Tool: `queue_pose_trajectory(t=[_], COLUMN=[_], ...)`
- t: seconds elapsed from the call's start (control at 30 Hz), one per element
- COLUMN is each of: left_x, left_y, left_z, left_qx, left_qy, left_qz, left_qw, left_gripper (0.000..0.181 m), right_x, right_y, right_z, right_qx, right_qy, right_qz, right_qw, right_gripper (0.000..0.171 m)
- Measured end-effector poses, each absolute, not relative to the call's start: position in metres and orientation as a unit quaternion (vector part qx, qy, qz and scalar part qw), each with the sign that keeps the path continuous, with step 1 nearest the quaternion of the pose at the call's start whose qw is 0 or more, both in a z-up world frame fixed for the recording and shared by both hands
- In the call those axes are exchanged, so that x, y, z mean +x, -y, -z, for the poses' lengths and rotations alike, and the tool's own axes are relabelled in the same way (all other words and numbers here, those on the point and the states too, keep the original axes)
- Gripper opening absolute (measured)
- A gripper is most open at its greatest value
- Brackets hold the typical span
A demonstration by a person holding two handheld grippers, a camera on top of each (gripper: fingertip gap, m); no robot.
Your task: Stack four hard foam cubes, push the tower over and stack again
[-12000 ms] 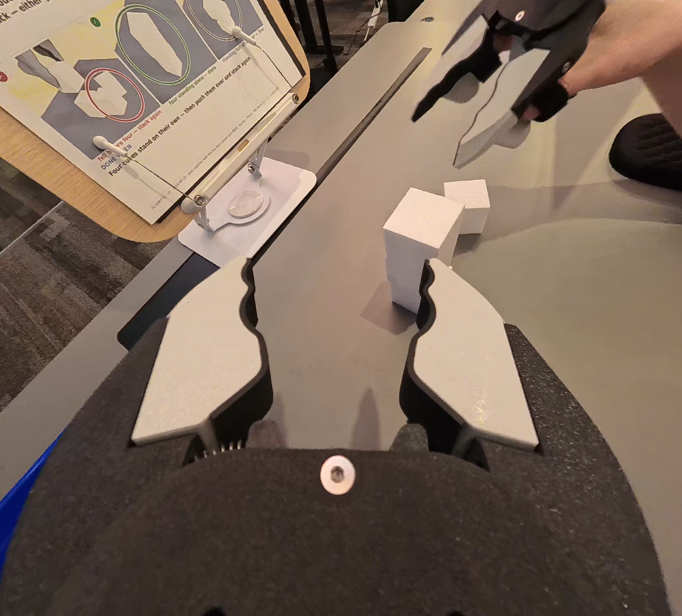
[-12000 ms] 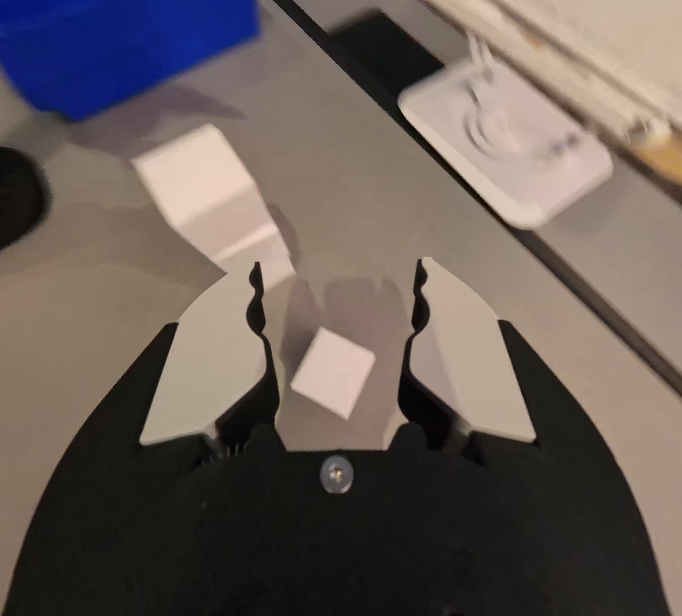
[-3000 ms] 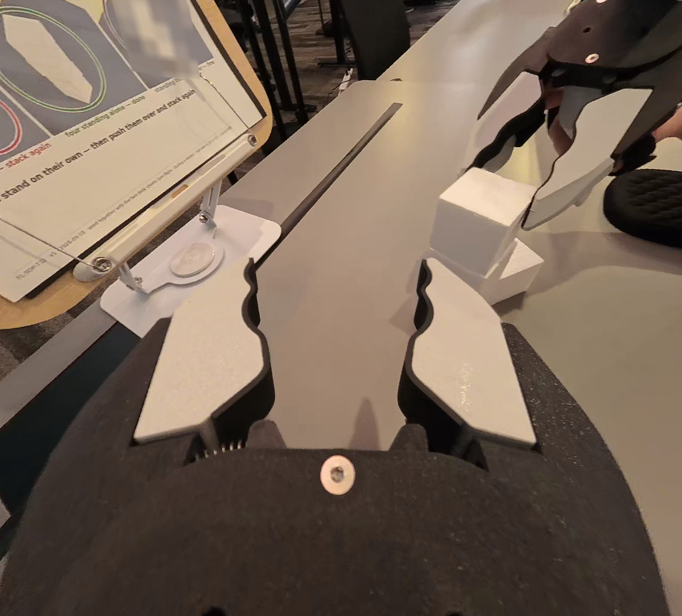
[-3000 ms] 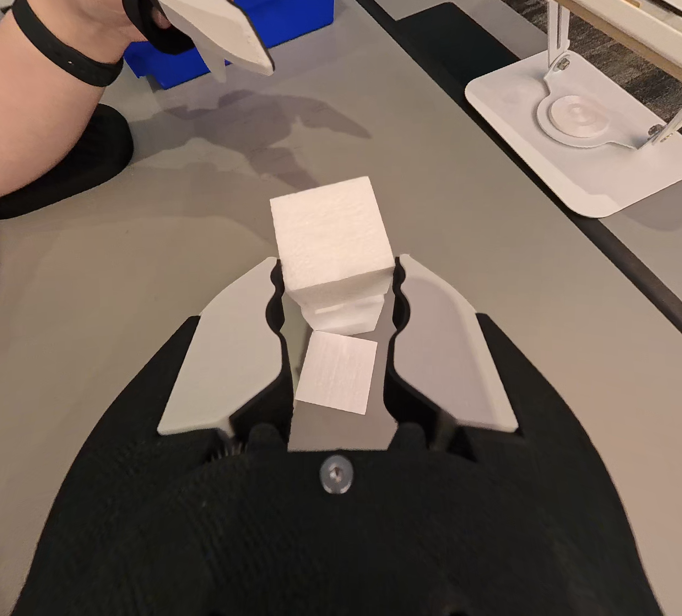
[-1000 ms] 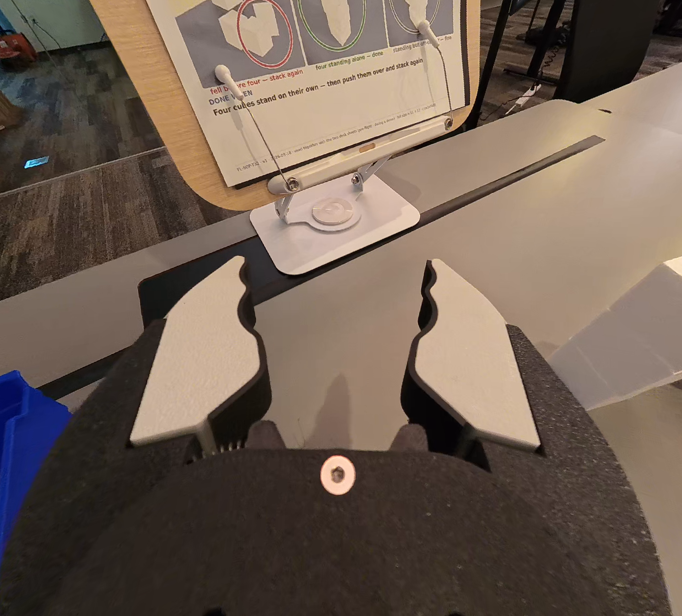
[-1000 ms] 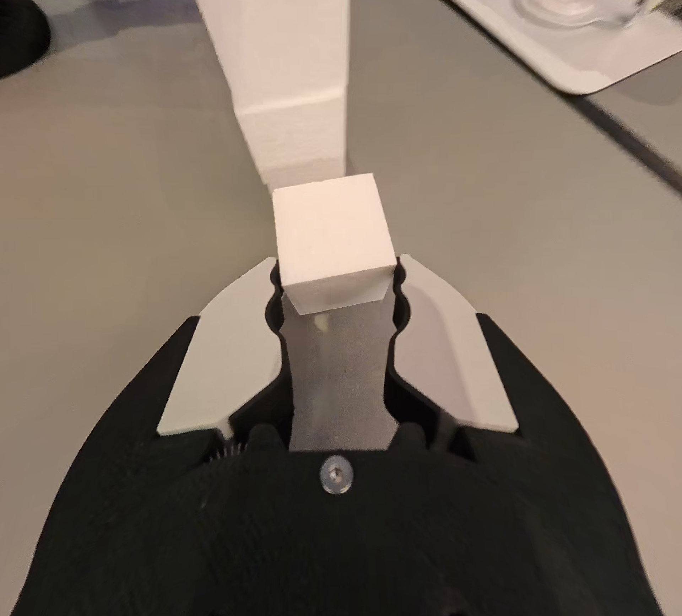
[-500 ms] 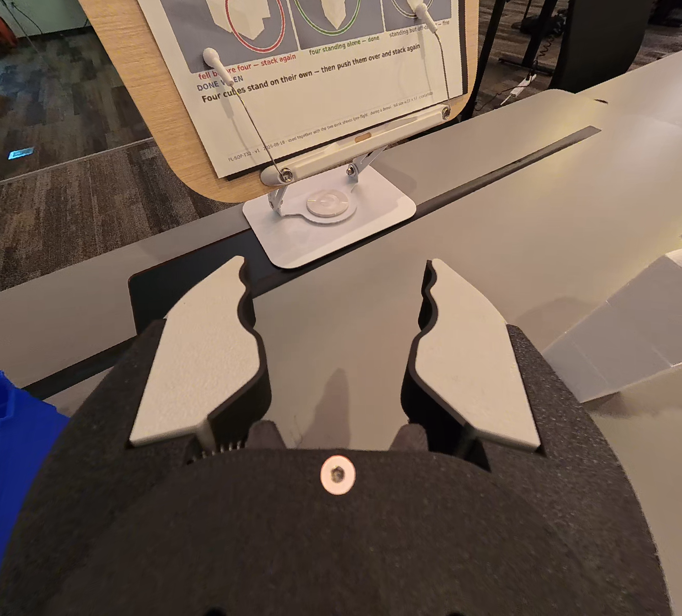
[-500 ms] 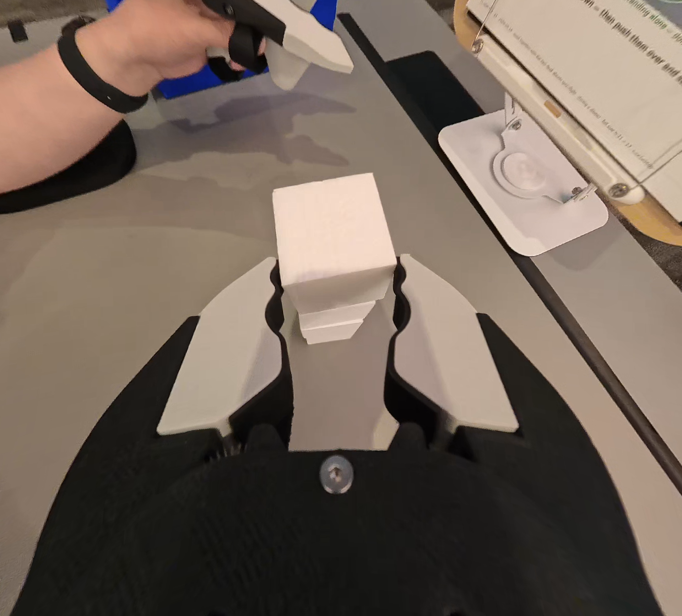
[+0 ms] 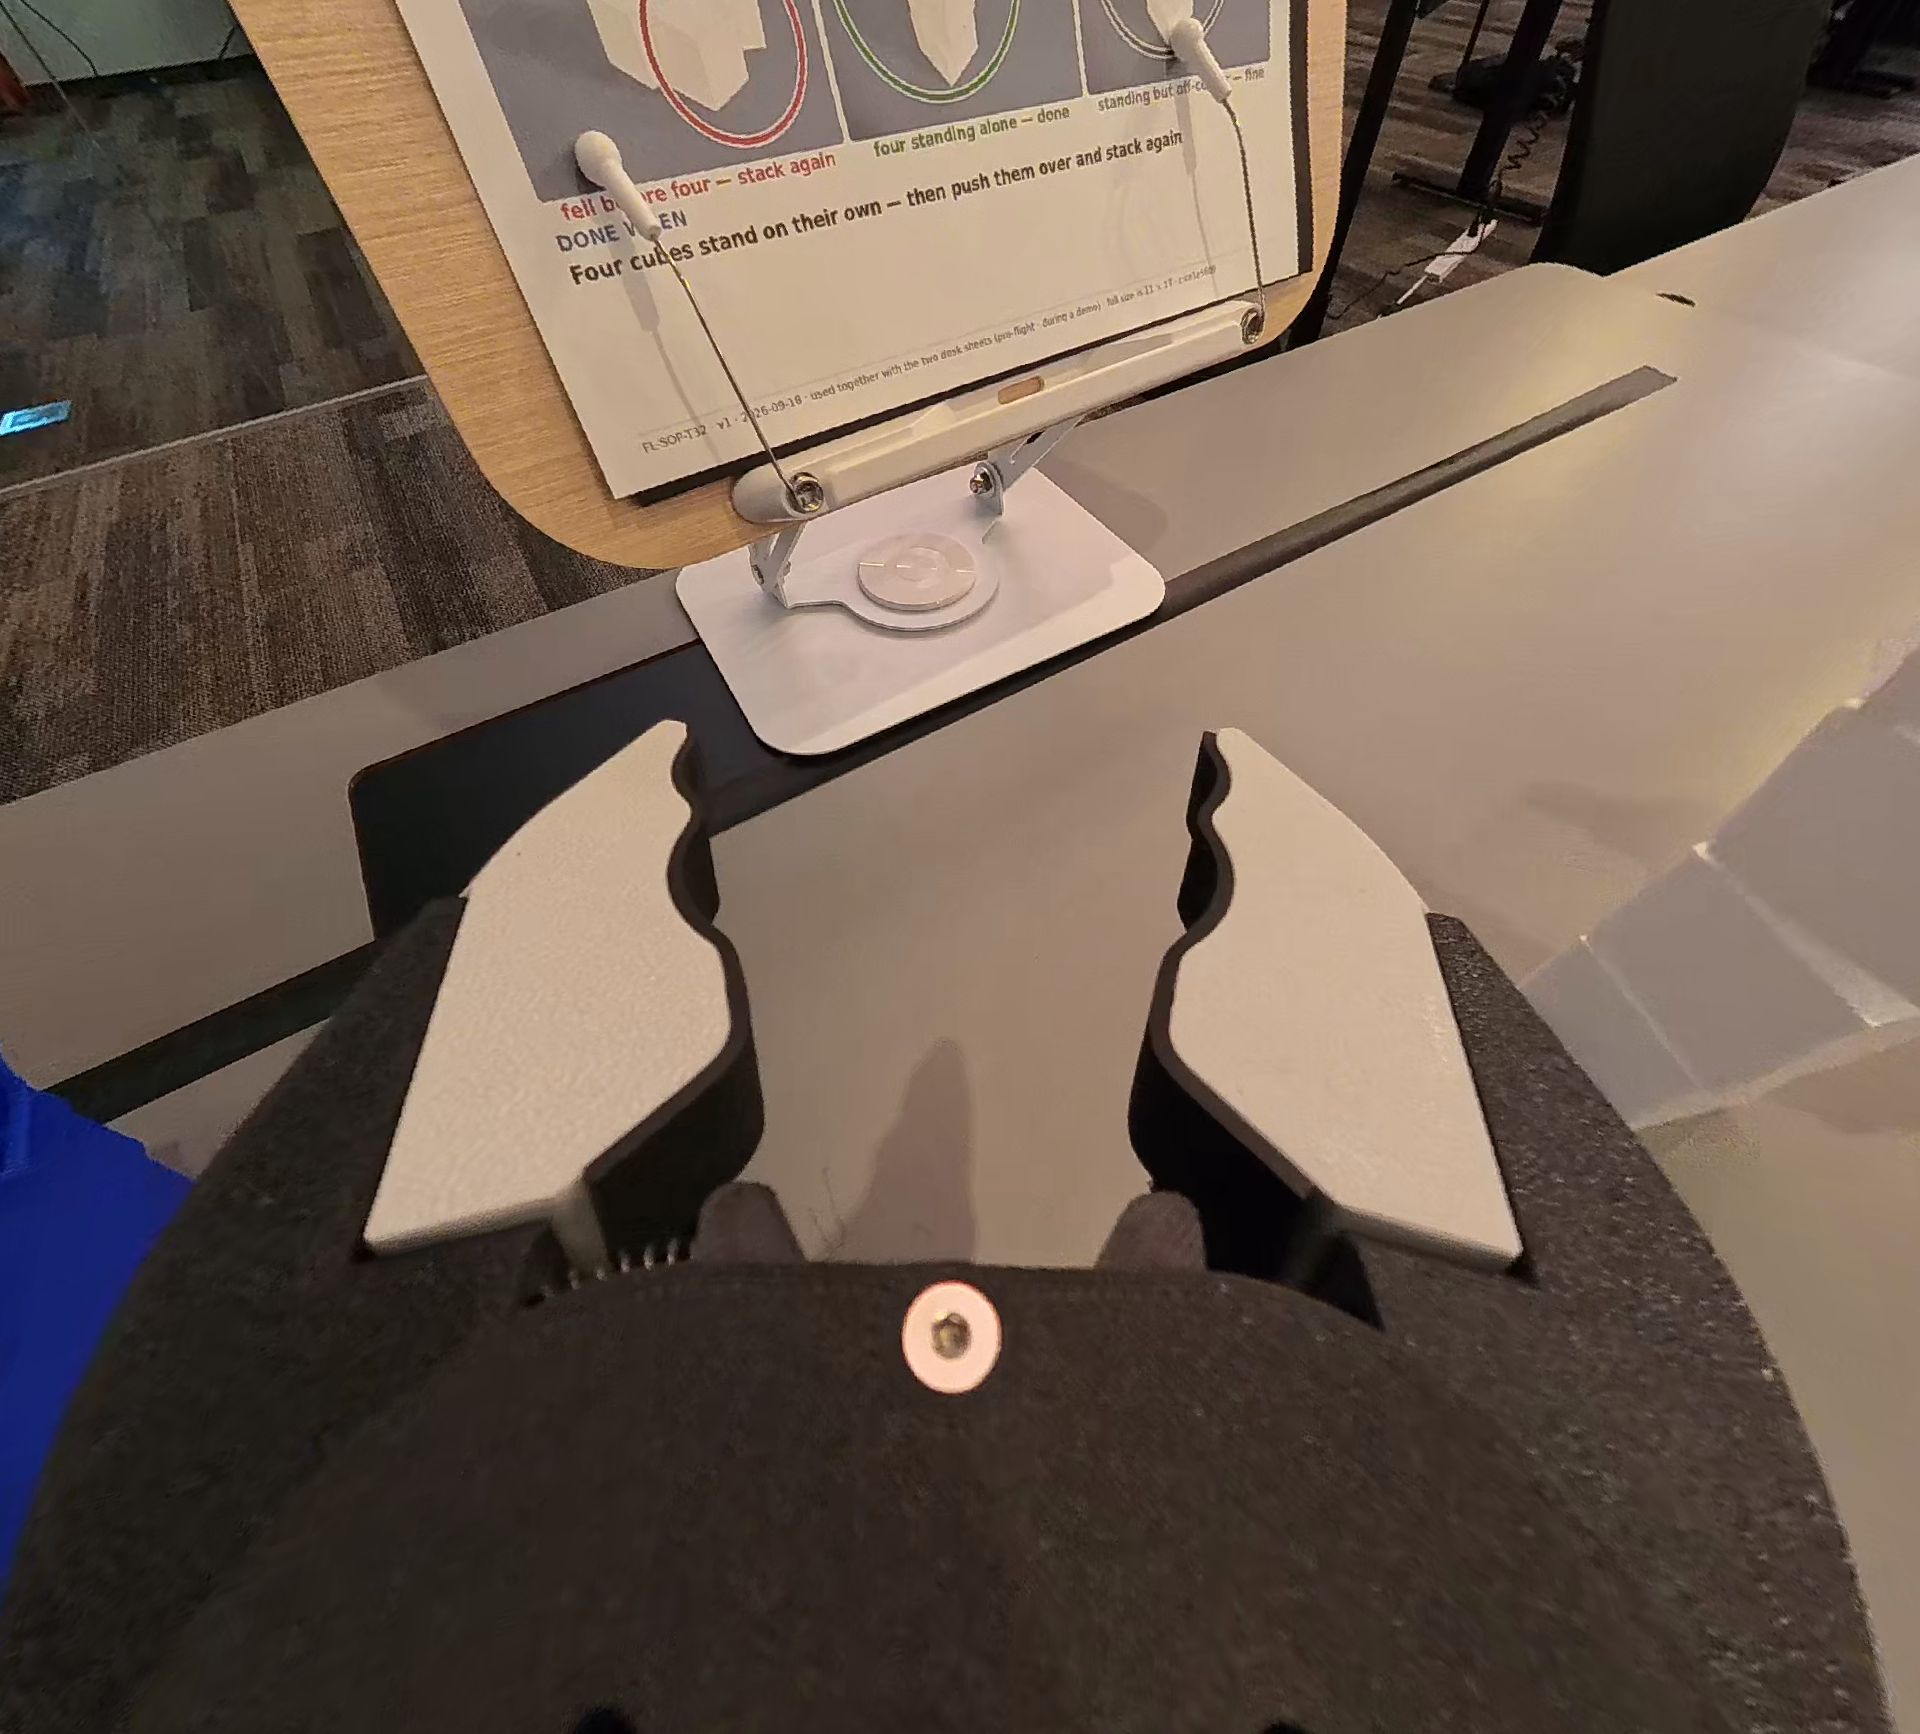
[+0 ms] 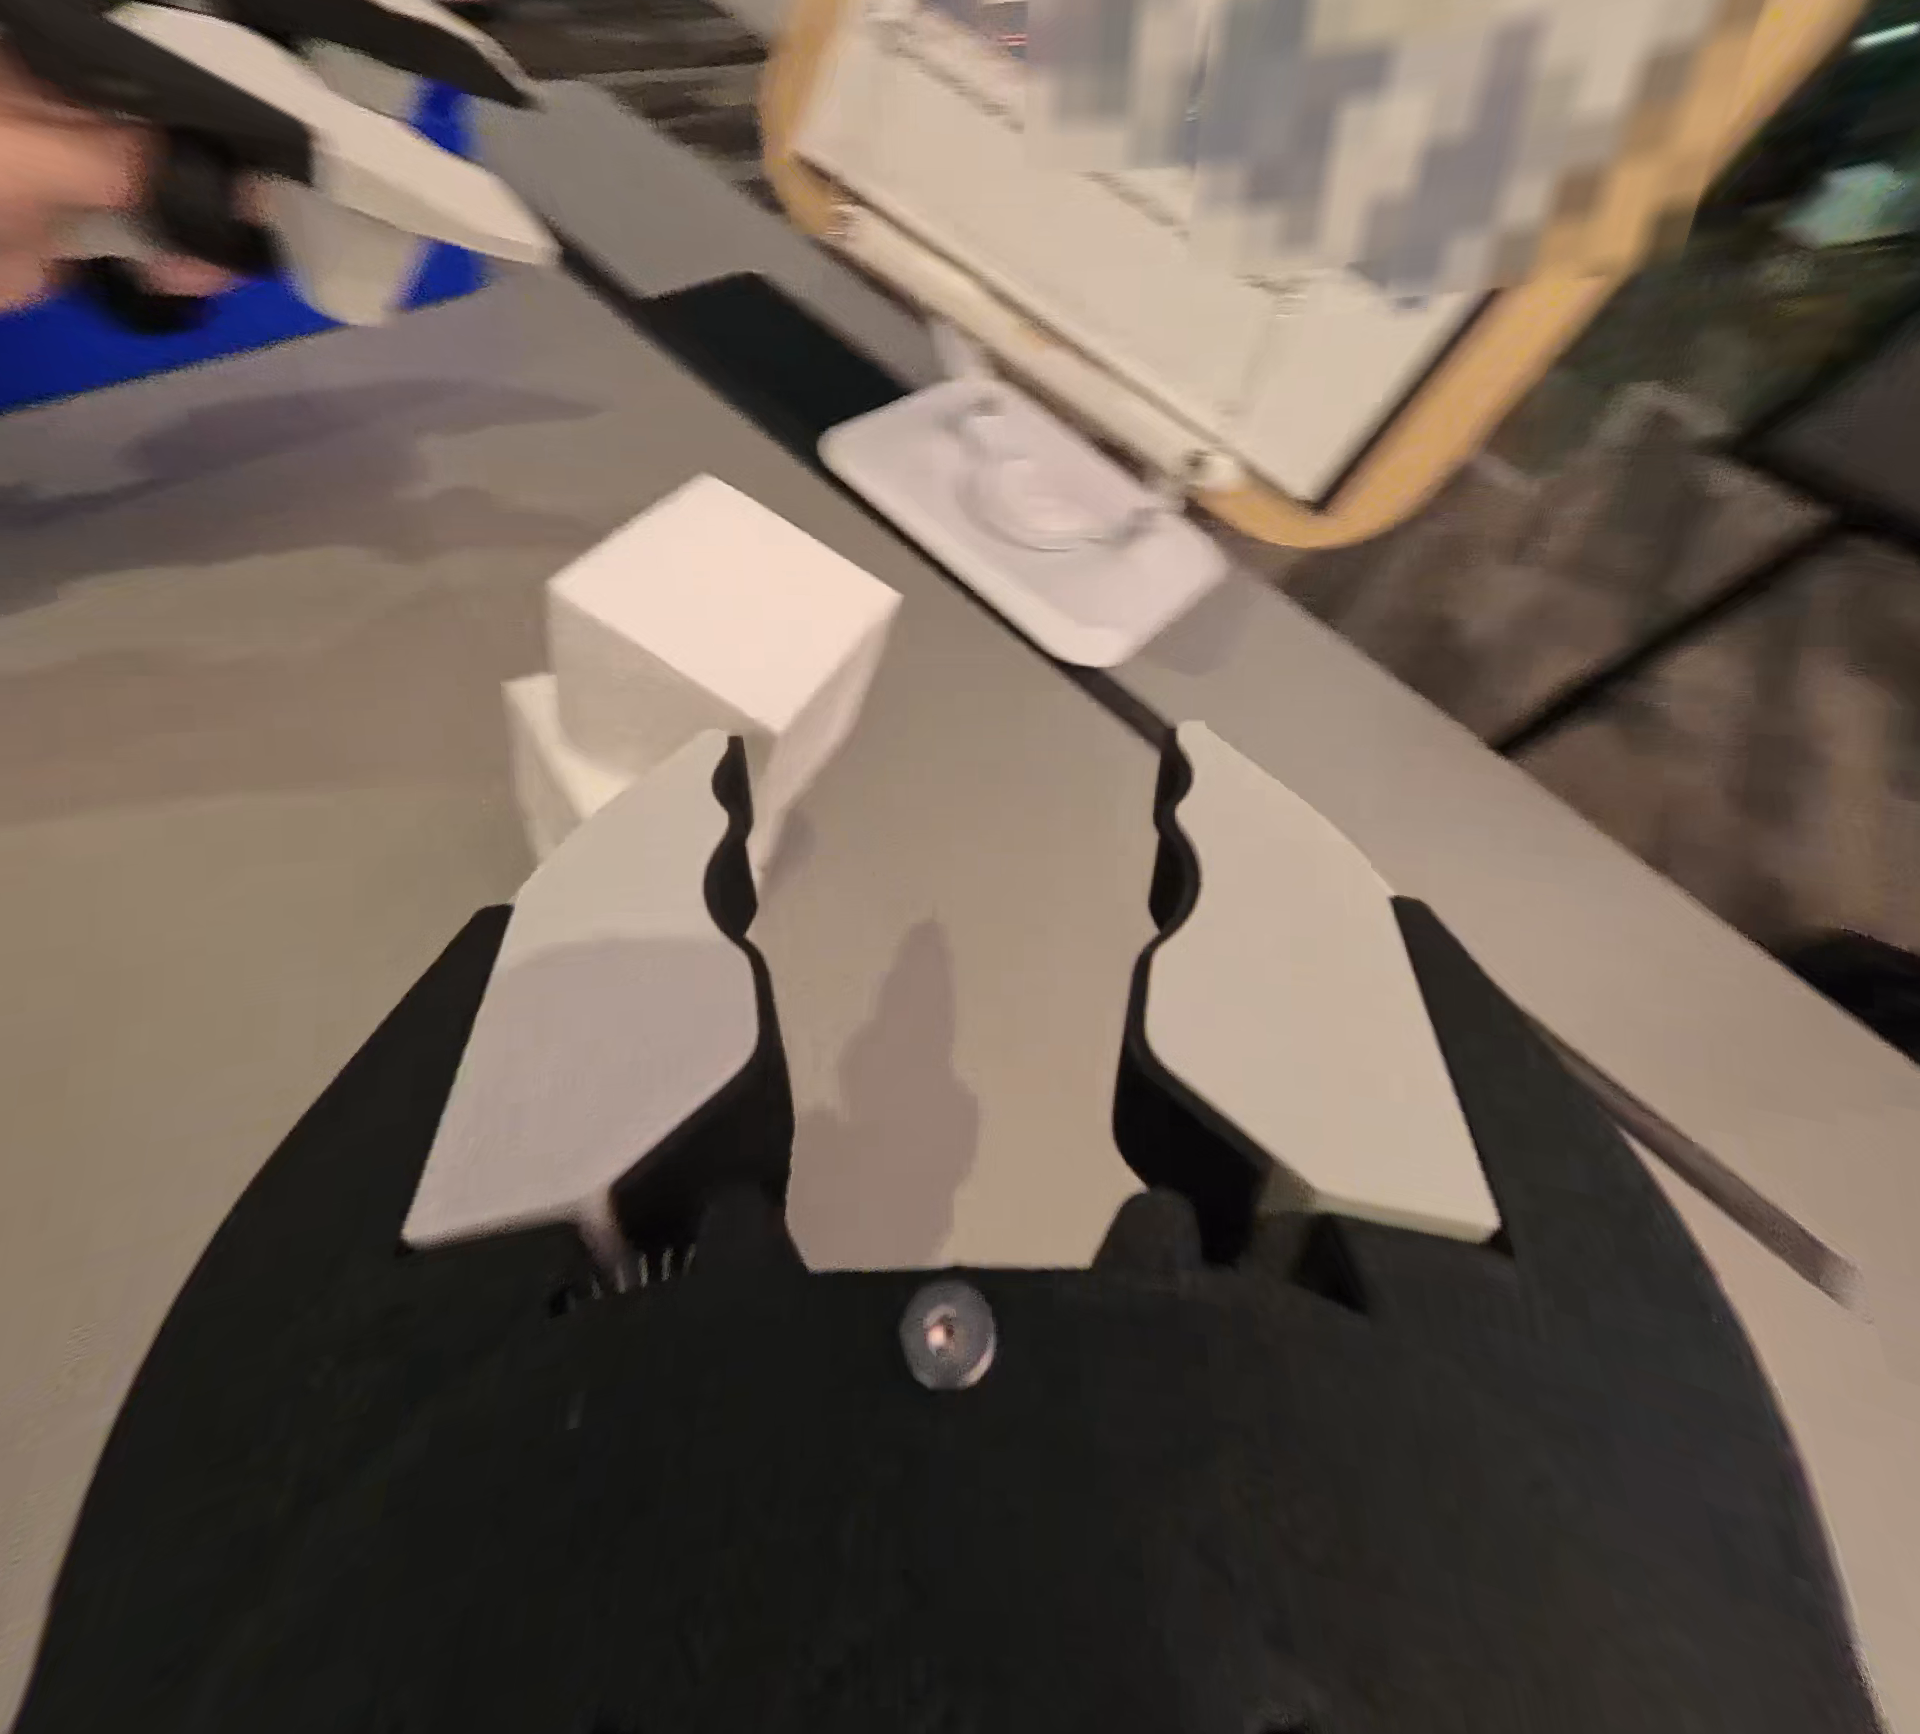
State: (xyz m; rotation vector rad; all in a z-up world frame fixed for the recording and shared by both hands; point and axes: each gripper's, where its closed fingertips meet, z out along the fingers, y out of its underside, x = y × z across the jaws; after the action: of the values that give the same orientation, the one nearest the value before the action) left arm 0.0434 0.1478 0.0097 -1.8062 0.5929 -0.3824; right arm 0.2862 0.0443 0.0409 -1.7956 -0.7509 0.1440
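Observation:
A tower of white foam cubes (image 10: 717,635) stands on the grey table (image 10: 260,853). Its top cube sits a little askew on the one below. My right gripper (image 10: 956,734) is open and empty; the tower is just left of its left finger, apart from the jaws. In the left wrist view the tower (image 9: 1766,936) shows at the right edge. My left gripper (image 9: 945,734) is open and empty above bare table, well left of the tower. It also shows in the right wrist view (image 10: 520,167), held by a hand at the upper left.
A white stand (image 9: 925,624) holding a wooden board with an instruction sheet (image 9: 883,126) stands at the table's far edge, beside a dark slot (image 9: 1403,489). A blue bin (image 10: 208,334) sits behind the left gripper and shows at the left edge (image 9: 62,1269).
My right gripper has opened, let go of the top cube and swung right, so the tower now sits left of its jaws. The left gripper has barely moved.

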Motion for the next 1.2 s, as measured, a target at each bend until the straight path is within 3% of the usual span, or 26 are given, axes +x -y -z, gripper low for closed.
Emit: queue_pose_trajectory(t=[0.4,0.8,1.0,1.2], left_x=[0.055,0.061,0.062,0.064], left_y=[-0.143,-0.144,-0.146,-0.147], left_z=[-0.004,0.01,0.018,0.026], left_qx=[-0.769,-0.777,-0.783,-0.787], left_qy=[-0.271,-0.287,-0.294,-0.299], left_qz=[0.151,0.145,0.137,0.13], left_qw=[0.559,0.541,0.531,0.523], left_gripper=[0.089,0.089,0.089,0.089], right_x=[0.313,0.244,0.232,0.227], right_y=[-0.029,-0.018,-0.029,-0.026], right_z=[0.0,-0.041,-0.024,-0.026], right_qx=[-0.788,-0.652,-0.651,-0.641], right_qy=[0.305,0.522,0.555,0.541], right_qz=[-0.006,-0.288,-0.328,-0.356], right_qw=[0.535,0.468,0.4,0.412], right_gripper=[0.078,0.08,0.082,0.058])
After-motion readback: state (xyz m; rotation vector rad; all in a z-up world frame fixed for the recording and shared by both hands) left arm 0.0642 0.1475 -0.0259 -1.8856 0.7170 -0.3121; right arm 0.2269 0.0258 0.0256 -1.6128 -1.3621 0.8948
